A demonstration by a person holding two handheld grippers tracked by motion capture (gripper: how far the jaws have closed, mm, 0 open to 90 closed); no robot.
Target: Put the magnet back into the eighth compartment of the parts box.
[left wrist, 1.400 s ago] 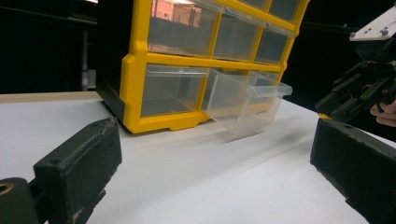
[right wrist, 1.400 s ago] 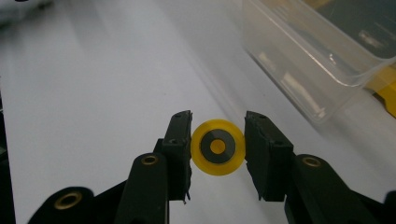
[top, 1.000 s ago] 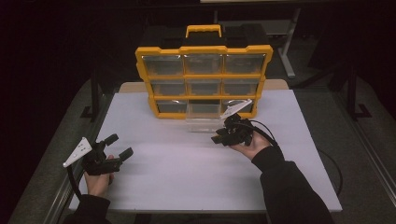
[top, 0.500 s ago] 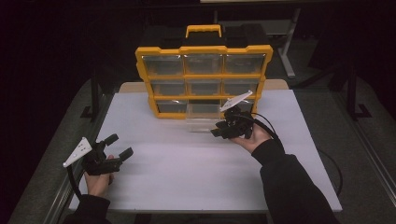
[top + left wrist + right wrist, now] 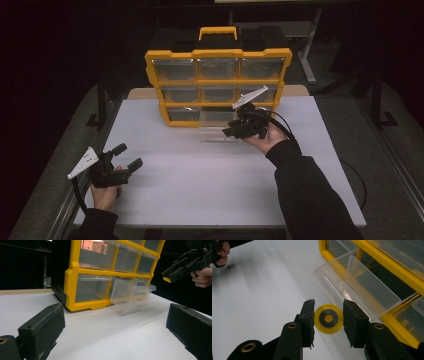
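I am pinching the yellow wheel in my right gripper; the open drawer is waiting just beyond the jaws.

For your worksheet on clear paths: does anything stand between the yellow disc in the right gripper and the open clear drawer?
Nothing visible does. The disc, held in the right gripper, hangs just before the drawer, whose top is open.
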